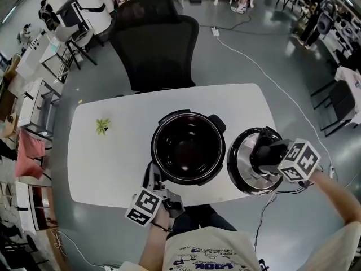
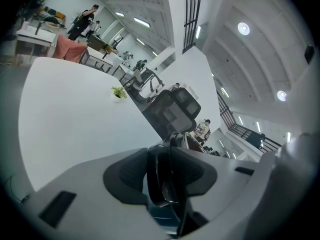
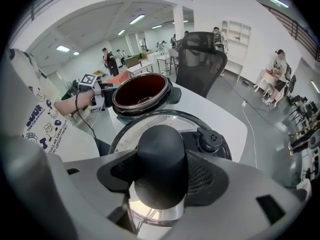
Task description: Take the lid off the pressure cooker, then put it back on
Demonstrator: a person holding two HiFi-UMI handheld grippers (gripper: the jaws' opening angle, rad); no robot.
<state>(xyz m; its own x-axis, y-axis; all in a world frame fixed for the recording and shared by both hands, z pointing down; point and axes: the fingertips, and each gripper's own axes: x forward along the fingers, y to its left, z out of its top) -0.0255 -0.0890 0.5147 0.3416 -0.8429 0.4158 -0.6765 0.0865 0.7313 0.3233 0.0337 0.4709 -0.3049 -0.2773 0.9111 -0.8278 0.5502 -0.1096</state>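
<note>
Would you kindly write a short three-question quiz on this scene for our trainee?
1. True or false: the lid sits on the cooker.
2. What do the right gripper's jaws clamp? A) the knob B) a spoon C) nothing
3. Fill in: the left gripper grips the cooker's ____.
Key: 1 false; 2 A; 3 handle.

Worktop [image 1: 113,162] was white, pressure cooker [image 1: 189,179] black, lid [image 1: 243,174] silver with black knob [image 3: 161,164], plant [image 1: 102,126] green, cubes on left gripper [image 1: 154,174] and right gripper [image 1: 262,151] bore black-and-white square markers
</note>
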